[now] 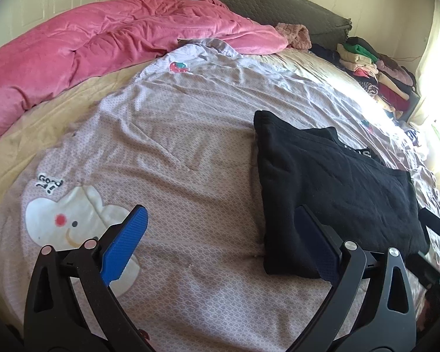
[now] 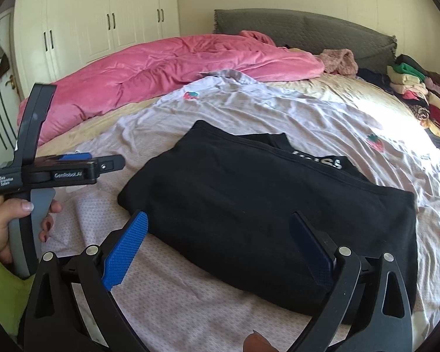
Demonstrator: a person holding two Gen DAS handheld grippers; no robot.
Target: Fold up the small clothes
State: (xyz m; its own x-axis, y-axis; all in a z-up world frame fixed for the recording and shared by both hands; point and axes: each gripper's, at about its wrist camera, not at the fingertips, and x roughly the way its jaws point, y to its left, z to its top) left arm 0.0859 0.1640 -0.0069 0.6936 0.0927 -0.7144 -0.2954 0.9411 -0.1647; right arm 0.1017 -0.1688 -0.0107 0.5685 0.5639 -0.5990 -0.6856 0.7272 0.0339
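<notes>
Black knit garment (image 2: 267, 205), folded rectangular

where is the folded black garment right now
The folded black garment lies flat on the lilac patterned sheet, just ahead of the open right gripper, in front of the pink quilt.

One folded black garment (image 2: 267, 211), one pink duvet (image 2: 167, 70), one clothes pile (image 2: 419, 94), two grippers.

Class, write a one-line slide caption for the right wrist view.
Open right tongs hover over a folded black garment on the bed.
</notes>
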